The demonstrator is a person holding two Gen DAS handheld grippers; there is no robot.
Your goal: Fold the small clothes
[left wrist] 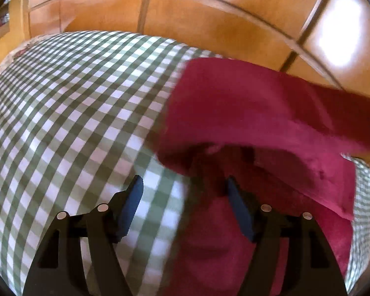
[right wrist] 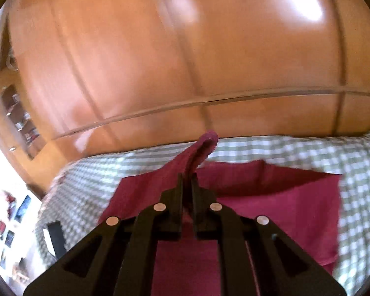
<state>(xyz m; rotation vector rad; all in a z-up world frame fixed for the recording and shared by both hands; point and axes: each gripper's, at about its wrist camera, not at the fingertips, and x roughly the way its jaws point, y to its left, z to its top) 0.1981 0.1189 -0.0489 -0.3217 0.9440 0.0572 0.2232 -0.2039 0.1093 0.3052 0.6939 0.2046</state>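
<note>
soft cloth lifted by one corner

the red cloth (right wrist: 271, 204) lies on the green-checked tablecloth (left wrist: 74, 113), its far edge near the wooden cabinets (right wrist: 160, 61). the right gripper (right wrist: 187, 180) is clamped on a raised corner fold. the left gripper (left wrist: 185, 197) stands wide apart over the cloth's near edge, holding nothing. judged light, limp, napped and unslippery; best pinched at corners or hems, since the middle would sag.
</note>
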